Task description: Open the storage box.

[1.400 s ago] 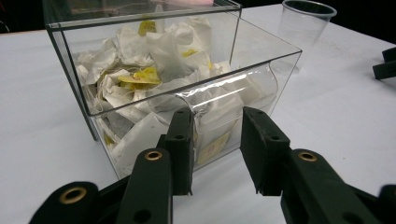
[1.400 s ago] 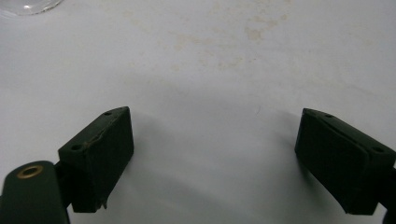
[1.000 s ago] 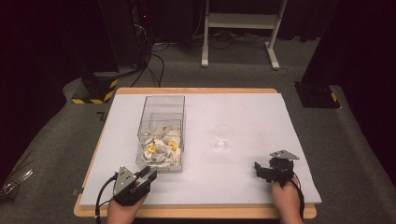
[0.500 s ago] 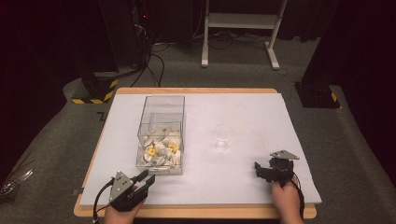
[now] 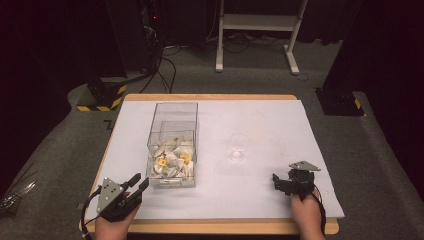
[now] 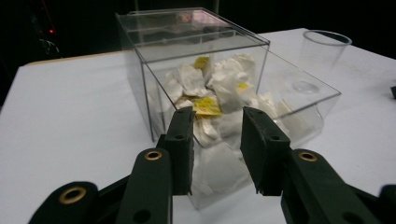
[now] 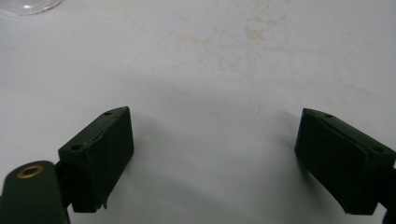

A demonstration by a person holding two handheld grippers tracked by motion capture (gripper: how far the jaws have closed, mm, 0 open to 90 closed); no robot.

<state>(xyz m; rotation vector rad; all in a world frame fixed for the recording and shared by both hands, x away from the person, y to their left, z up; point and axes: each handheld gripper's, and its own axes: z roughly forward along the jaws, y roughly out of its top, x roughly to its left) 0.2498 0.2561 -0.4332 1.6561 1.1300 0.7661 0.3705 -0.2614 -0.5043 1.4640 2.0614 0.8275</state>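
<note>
A clear plastic box (image 5: 172, 131) stands left of the table's middle, its near end heaped with white and yellow sachets (image 5: 171, 161). A clear empty cup (image 5: 238, 146) stands to its right. My left gripper (image 5: 140, 182) hovers near the front left edge, angled toward the box's near corner. In the left gripper view its jaws stand a little apart with nothing between them (image 6: 215, 114), and the box (image 6: 205, 88) sits just beyond them. My right gripper (image 5: 276, 180) rests at the front right, its jaws wide open over bare white surface (image 7: 215, 116).
The table is covered with a white sheet (image 5: 270, 125) and has a wooden rim. A white frame stand (image 5: 260, 30), cables and dark equipment stand on the grey floor beyond the far edge. The cup's base (image 7: 28, 4) sits at the top left of the right gripper view.
My left gripper has drifted left, toward the table's front left corner, and lifted slightly. The right gripper, the box and the cup have stayed put.
</note>
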